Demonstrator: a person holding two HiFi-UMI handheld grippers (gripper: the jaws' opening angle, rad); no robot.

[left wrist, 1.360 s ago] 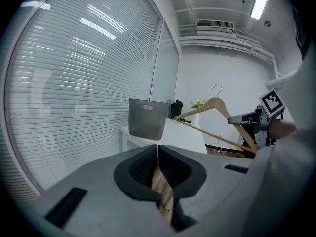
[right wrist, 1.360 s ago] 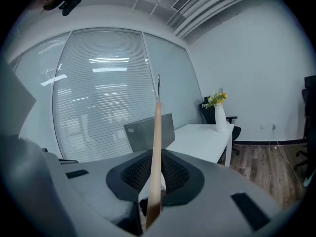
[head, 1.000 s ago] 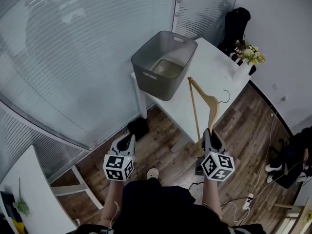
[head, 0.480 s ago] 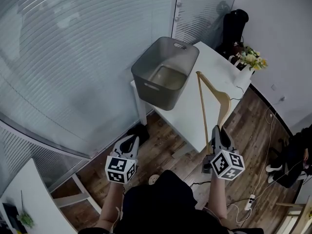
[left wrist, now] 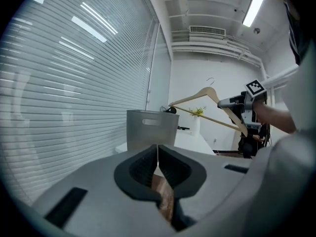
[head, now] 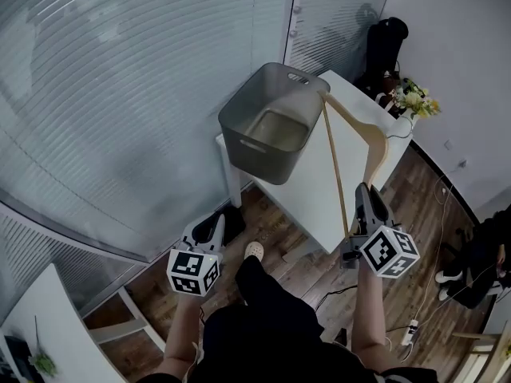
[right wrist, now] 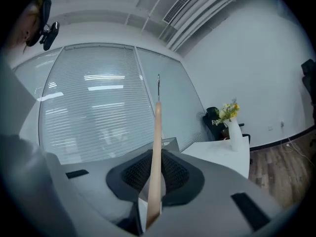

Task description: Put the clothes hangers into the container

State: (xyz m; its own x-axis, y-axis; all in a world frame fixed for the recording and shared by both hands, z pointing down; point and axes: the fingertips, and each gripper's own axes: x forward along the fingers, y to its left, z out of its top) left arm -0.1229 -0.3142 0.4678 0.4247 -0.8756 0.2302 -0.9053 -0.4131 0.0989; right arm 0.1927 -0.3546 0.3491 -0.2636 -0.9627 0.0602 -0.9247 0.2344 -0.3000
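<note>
A wooden clothes hanger (head: 370,145) with a metal hook is held up in the air, my right gripper (head: 361,191) shut on its lower end. Its far tip reaches the rim of the grey container (head: 243,126), which stands on the near corner of the white table (head: 307,186). In the right gripper view the hanger (right wrist: 157,147) runs up between the jaws. My left gripper (head: 214,225) hangs over the floor left of the table, shut and empty. From the left gripper view (left wrist: 157,154) I see the container (left wrist: 150,130) ahead and the hanger (left wrist: 207,95) beyond it.
A white vase of yellow flowers (head: 411,100) stands at the table's far end, with a black bag (head: 387,38) behind it. Slatted glass walls run along the left. A person's legs (head: 483,254) and a power strip (head: 409,327) are at the right on the wooden floor.
My right gripper has lifted the hanger up off the table and carried its far end to the container's rim. The left gripper rose a little, staying shut.
</note>
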